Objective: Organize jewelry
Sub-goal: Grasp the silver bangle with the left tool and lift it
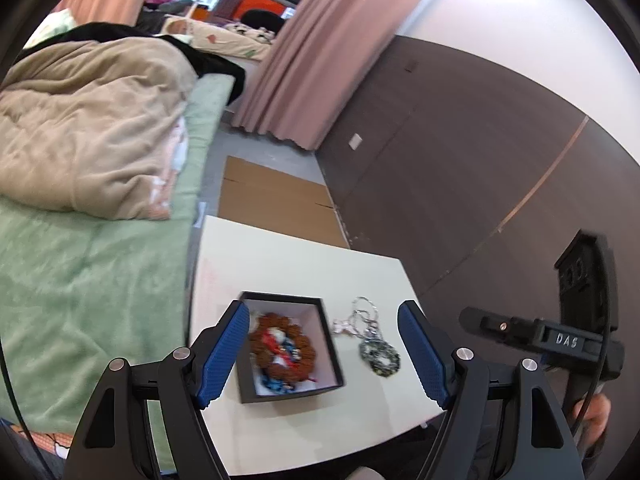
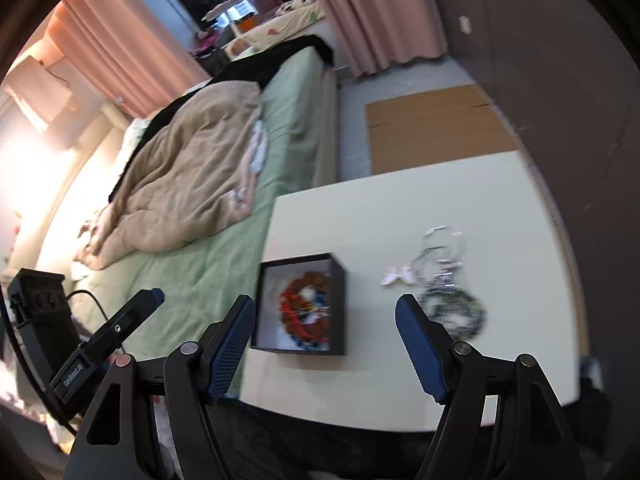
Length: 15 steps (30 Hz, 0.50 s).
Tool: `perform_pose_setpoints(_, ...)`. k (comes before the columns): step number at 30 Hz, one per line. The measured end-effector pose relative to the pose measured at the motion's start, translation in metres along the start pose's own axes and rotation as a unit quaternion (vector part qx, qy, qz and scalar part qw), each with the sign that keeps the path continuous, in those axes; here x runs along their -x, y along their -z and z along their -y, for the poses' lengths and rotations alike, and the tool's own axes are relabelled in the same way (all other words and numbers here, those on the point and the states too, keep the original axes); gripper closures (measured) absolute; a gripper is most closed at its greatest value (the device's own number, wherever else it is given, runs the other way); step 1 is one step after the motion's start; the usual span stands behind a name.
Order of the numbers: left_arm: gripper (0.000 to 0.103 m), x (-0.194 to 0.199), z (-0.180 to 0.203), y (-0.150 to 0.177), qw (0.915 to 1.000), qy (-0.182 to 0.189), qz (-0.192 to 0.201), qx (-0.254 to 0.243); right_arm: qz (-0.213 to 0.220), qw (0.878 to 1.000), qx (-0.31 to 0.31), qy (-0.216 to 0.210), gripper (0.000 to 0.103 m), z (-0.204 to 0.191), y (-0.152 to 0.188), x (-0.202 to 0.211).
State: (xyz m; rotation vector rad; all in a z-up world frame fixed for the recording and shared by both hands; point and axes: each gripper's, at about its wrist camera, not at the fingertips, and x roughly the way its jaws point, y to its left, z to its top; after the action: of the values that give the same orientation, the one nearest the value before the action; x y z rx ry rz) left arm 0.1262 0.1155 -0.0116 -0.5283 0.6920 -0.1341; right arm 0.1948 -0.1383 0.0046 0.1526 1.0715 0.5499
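A black open box [image 1: 330,344] [image 2: 339,304] stands on a small white table [image 1: 288,264] [image 2: 400,200]. It holds a brown and red bead bracelet [image 1: 306,350] [image 2: 294,304] and other colourful pieces. To its right on the table lie a dark bead bracelet [image 1: 380,354] [image 2: 460,312] and silver chains [image 1: 362,314] [image 2: 440,252]. My left gripper [image 1: 324,356] is open and empty above the box. My right gripper [image 2: 326,346] is open and empty above the table, and its body shows at the right of the left wrist view [image 1: 540,336].
A bed with a green sheet [image 1: 80,280] [image 2: 192,264] and a beige duvet [image 1: 88,128] [image 2: 192,176] lies left of the table. Flat cardboard [image 1: 276,204] [image 2: 436,128] lies on the floor behind it. A dark wall [image 1: 460,160] runs along the right.
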Motion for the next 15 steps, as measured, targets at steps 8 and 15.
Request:
perform_pose_setpoints(8, 0.026, -0.019, 0.043, -0.001, 0.9983, -0.011, -0.034, -0.045, 0.025, 0.999, -0.026, 0.006, 0.03, 0.034, 0.008, 0.023)
perform_pose_setpoints(15, 0.026, -0.042, 0.083, -0.006, 0.9924, -0.034, -0.075, -0.091, 0.031, 0.996, -0.088, -0.014, 0.03, 0.085, 0.018, 0.02)
